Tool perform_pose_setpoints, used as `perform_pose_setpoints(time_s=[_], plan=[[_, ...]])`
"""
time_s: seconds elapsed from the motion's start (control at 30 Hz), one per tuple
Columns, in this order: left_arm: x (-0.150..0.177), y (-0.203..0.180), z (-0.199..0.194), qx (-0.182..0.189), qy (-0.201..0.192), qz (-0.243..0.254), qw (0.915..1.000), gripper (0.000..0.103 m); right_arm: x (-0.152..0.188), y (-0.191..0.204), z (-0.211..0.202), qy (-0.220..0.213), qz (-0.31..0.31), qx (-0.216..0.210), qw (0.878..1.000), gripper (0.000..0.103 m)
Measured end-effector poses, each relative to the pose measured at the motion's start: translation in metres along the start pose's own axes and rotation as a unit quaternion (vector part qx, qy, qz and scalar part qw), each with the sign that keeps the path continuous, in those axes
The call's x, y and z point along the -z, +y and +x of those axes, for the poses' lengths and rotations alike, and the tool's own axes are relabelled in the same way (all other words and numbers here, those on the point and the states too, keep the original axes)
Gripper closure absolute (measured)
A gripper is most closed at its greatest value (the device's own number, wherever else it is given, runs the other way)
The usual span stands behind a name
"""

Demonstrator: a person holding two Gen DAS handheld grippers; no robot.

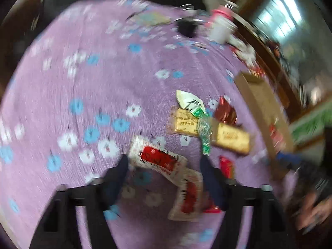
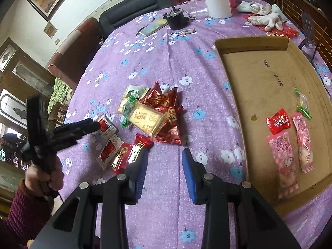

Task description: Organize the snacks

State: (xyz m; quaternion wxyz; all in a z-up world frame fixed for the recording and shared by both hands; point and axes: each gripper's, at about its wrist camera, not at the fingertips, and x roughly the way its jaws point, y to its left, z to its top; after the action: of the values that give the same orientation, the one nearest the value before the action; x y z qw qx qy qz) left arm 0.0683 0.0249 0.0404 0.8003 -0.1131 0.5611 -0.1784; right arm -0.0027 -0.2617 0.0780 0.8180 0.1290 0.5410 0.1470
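Observation:
A pile of snack packets lies on the purple flowered tablecloth [image 2: 166, 66]: a yellow biscuit pack [image 2: 146, 120], red foil packs [image 2: 166, 101], and red-and-white packets [image 2: 109, 148]. My left gripper [image 1: 164, 161] is open just above a red-and-white packet [image 1: 157, 157], which lies between its fingers; the view is blurred. It also shows in the right wrist view [image 2: 97, 124]. My right gripper [image 2: 165, 155] is open and empty over bare cloth, near a red bar [image 2: 136, 149]. A shallow cardboard box [image 2: 249, 78] at right holds two pink packets [image 2: 283, 157], a red candy [image 2: 278, 121] and a green one.
At the far end stand a white jar [image 2: 216, 2], a black round object [image 2: 176, 19], a notebook with a pen [image 2: 152, 27] and white gloves [image 2: 263, 14]. A small candy [image 2: 186, 31] lies near the black object. The table edge falls away at left.

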Motion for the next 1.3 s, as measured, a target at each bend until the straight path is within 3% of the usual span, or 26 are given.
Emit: perform_pose_setpoints(time_s=[0.13,0.27,0.33,0.4,0.47,0.5,0.57,0.67,0.87,1.2,1.3], plan=[[0.003,0.005,0.007,-0.002,0.036,-0.099,0.9944,0.027,-0.001,0.001,-0.001,-0.006,0.008,0.000,1.000,0.070],[0.002,0.003,0.026,-0.052,0.048,-0.148,0.9865,0.026,-0.003,0.002,-0.002,-0.011,0.009,0.000,1.000,0.070],[-0.004,-0.008,0.030,-0.078,0.031,-0.136,0.9871,0.026,-0.002,0.003,-0.001,-0.010,0.007,-0.001,1.000,0.070],[-0.010,-0.018,0.039,-0.104,0.029,-0.106,0.9884,0.032,-0.002,0.004,0.000,-0.006,0.005,-0.001,1.000,0.070],[-0.011,-0.030,0.043,-0.149,0.017,-0.054,0.9872,0.057,-0.002,0.005,0.001,-0.003,0.001,-0.003,1.000,0.070],[-0.009,-0.031,0.044,-0.161,0.013,-0.035,0.9863,0.062,-0.002,0.006,0.002,-0.002,-0.001,-0.003,1.000,0.070],[-0.005,-0.026,0.040,-0.159,0.003,-0.015,0.9871,0.073,-0.001,0.008,0.007,0.005,-0.006,-0.005,1.000,0.069],[0.010,-0.011,0.027,-0.131,-0.001,-0.018,0.9912,0.074,0.001,0.014,0.018,0.022,-0.005,-0.015,1.000,0.069],[0.040,-0.004,0.011,-0.117,-0.009,0.010,0.9930,0.074,0.001,0.034,0.052,0.060,-0.003,-0.033,0.998,0.068],[0.049,-0.007,0.009,-0.115,-0.021,0.033,0.9926,0.074,0.004,0.059,0.094,0.075,-0.009,0.028,0.997,0.069],[0.051,-0.006,0.008,-0.111,-0.028,0.036,0.9927,0.074,0.006,0.069,0.096,0.070,-0.036,0.058,0.995,0.081]])
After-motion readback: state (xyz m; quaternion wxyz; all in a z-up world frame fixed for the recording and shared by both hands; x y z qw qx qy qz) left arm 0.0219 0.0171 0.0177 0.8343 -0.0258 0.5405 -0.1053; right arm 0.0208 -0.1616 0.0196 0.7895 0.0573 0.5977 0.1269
